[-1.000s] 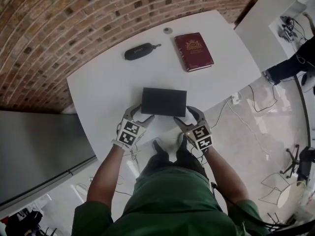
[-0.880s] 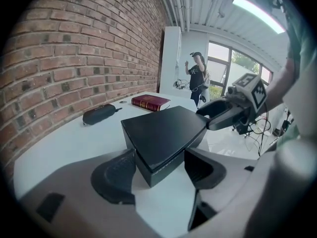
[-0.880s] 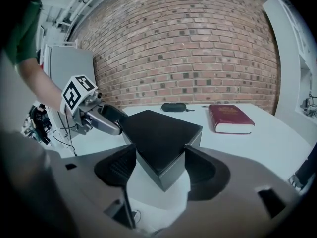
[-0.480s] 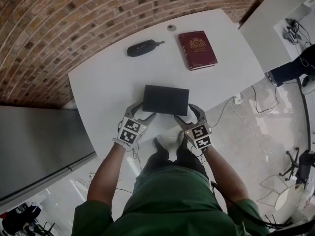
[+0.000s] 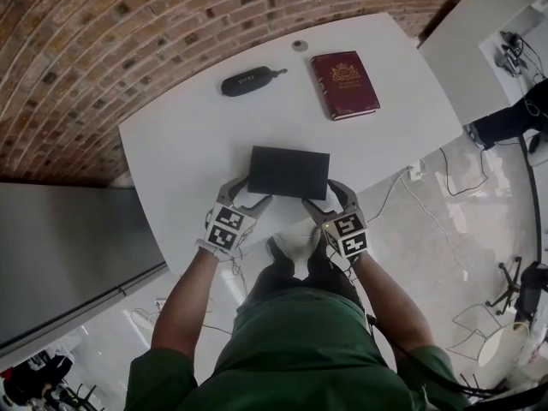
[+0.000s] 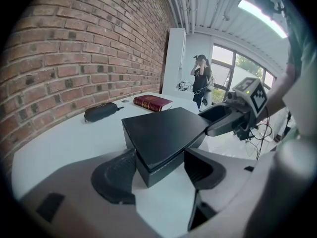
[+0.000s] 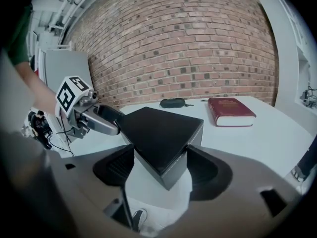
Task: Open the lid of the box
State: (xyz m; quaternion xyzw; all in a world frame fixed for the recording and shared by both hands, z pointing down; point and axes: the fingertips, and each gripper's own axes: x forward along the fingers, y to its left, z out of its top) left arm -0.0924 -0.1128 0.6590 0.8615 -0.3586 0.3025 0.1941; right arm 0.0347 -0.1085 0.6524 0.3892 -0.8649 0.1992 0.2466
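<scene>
Jaws of left gripper (image 5: 246,198) and right gripper (image 5: 328,200) stand wide apart, clamping nothing; the right pair has just been opening. Both sit over the near edge of the desk (image 5: 180,144), with bare surface on either side. Each pair straddles one near corner of the closed box (image 5: 288,172), which lies just inside that edge. Case (image 5: 248,80) and book (image 5: 344,85) lie near the far edge.

matt black box (image 5: 288,172), smooth white table (image 5: 188,144), rough brick wall (image 5: 103,41), glossy red book (image 5: 344,85)
</scene>
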